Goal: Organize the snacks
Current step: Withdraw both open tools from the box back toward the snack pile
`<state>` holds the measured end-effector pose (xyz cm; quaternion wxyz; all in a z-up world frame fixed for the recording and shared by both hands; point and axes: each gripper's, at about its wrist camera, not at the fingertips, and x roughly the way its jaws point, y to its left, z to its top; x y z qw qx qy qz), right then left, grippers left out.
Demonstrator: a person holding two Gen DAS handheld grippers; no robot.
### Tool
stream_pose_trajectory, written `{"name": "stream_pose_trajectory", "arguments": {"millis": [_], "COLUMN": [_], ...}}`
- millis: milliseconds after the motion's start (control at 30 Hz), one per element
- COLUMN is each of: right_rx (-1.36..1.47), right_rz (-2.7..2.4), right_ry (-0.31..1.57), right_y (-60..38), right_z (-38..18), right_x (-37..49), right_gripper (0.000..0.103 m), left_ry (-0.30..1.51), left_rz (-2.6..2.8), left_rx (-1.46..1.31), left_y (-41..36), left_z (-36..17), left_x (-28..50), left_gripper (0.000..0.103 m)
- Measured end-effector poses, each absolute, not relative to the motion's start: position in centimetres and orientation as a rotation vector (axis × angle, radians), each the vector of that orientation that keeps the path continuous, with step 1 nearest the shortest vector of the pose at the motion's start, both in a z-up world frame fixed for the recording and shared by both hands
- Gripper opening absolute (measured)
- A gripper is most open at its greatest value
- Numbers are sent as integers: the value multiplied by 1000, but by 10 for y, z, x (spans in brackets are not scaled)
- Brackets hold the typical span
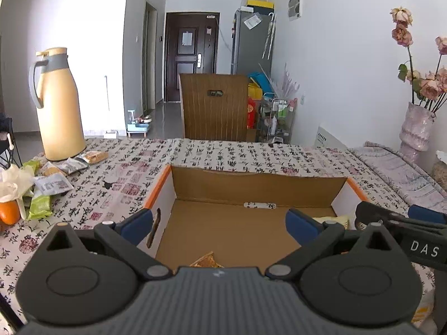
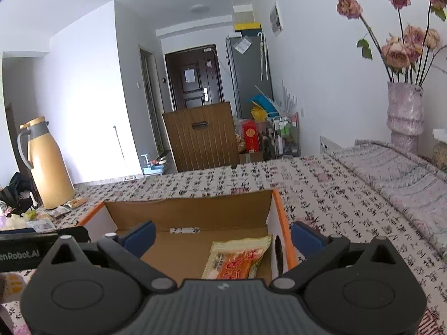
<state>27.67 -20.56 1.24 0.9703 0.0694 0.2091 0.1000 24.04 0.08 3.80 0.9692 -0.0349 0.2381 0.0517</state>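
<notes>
Tabletop cover is a calligraphy-print cloth; an open cardboard box with orange rims sits on it, directly ahead of both tools.

Box contents: one orange-and-yellow snack pack lies flat against the right wall, and the corner of a second brown pack shows at the near edge. Remaining snacks lie loose in a pile at the far left, near a yellow thermos and an orange.

Status (judged from the layout): sorting is started, with most packs not yet boxed.

Left tool: jaws spread wide, holding nothing, above the left wall of the box. Right tool: jaws spread wide, holding nothing, above the right wall.

Surroundings: vase of dried roses at right, wooden chair back beyond the table, dark door at the hallway end.
</notes>
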Motion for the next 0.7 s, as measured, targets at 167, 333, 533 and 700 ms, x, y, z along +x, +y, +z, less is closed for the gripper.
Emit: {"name": "stream_pose_trajectory", "arguments": {"millis": [167,333,533,700], "right_rx": [125,119,116,116], "right_rz": [199,198,203,212], "right_ry": [401,380,373,377], "right_y": [-207,-211,-216,-221], "right_z": [24,35,40,37], "right_x": [260,237,213,192], "right_gripper": [103,103,103,103], "left_ry": [454,436,417,414], "left_rz": [101,100,102,97], "left_rx": [-61,-57,-56,-56], "left_y": [-3,-4,-2,-1], "left_z": [51,60,66,67], "left_x": [224,204,178,158], "left_gripper": [103,103,103,103]}}
